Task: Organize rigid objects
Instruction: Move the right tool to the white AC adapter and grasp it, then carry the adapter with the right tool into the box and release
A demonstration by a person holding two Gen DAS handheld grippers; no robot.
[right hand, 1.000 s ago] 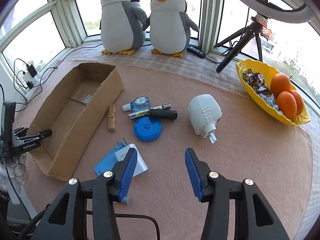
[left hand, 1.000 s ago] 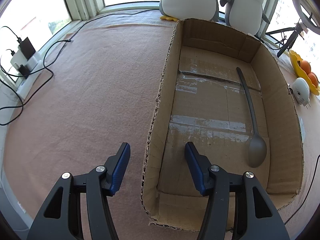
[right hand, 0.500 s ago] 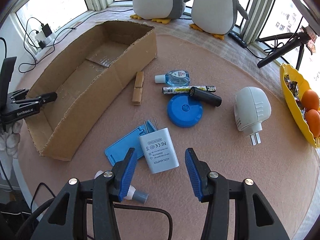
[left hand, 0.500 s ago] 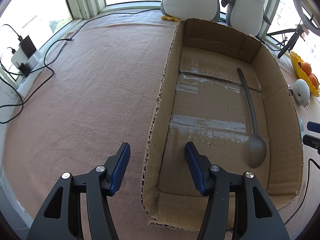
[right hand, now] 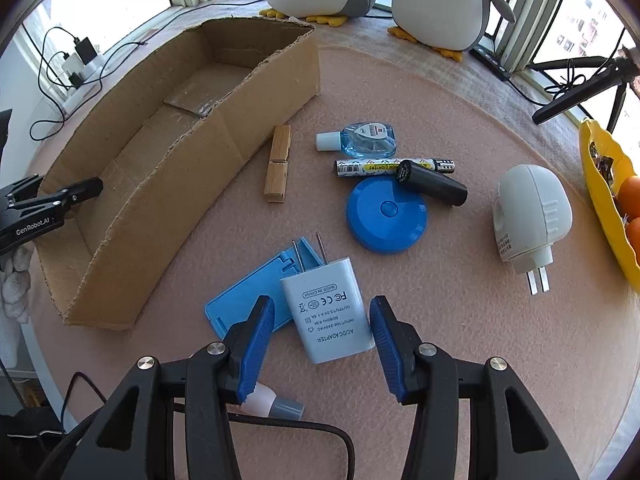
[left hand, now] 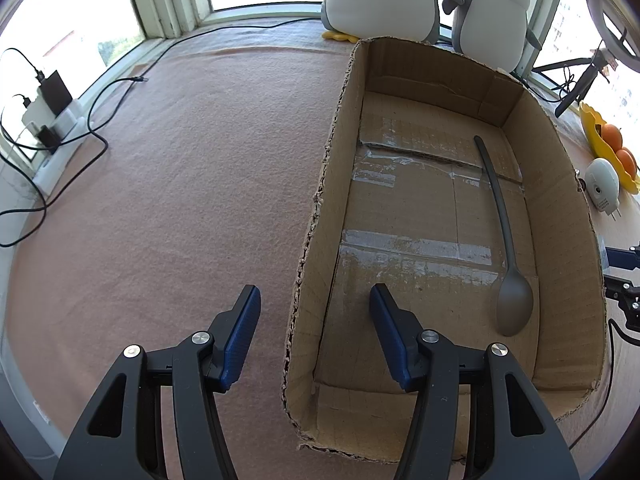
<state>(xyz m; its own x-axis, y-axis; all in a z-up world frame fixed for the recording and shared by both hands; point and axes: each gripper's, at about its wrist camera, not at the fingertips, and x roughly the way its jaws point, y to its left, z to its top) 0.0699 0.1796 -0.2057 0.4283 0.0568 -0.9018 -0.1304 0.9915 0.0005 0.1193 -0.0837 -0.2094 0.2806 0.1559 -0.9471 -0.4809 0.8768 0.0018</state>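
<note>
right gripper [right hand: 322, 334] open astride the white adapter [right hand: 326, 310] on the blue stand [right hand: 256, 294].

Bright window daylight, glare, fisheye-warped edges

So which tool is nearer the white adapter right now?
Right. The right tool hangs just over the adapter, its fingers apart on either side of it. The left tool is off over the box wall.
</note>
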